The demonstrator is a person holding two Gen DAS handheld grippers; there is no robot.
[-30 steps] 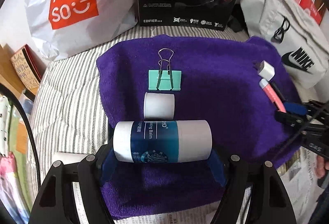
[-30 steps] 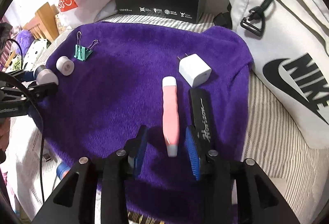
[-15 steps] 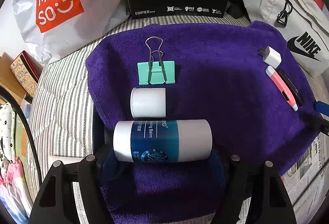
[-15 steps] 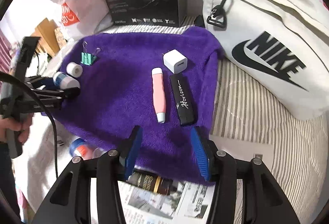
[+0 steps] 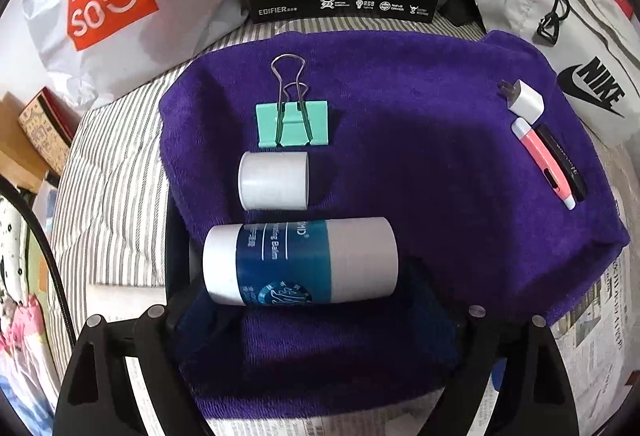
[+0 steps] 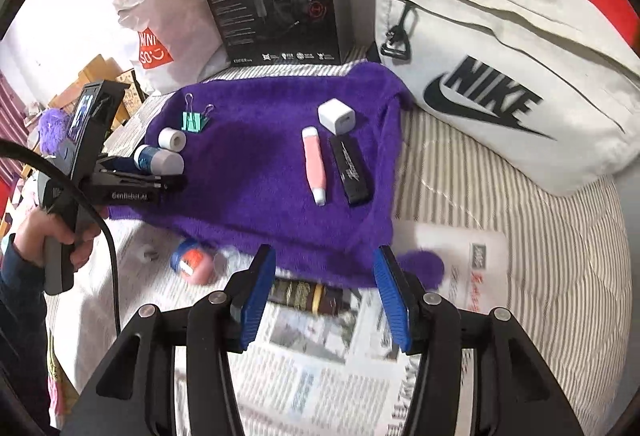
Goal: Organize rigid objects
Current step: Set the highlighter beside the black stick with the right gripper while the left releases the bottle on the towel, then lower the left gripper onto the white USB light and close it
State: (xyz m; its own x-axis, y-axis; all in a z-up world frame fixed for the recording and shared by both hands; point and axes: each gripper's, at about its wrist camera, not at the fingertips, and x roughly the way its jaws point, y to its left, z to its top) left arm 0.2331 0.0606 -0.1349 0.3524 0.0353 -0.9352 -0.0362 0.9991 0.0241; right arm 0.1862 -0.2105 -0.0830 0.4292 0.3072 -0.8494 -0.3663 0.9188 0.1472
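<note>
Left wrist view: left tongs just opened, tips shadowed under balm tube; right tongs open, empty.

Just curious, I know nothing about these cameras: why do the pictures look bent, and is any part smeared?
Both views are fisheye, bulging, with dark corners. Left wrist view: sharp, the balm tube casting a shadow on the purple towel. Right wrist view: the newspaper is blurred.

Clip, roll, balm tube line up on towel.
</note>
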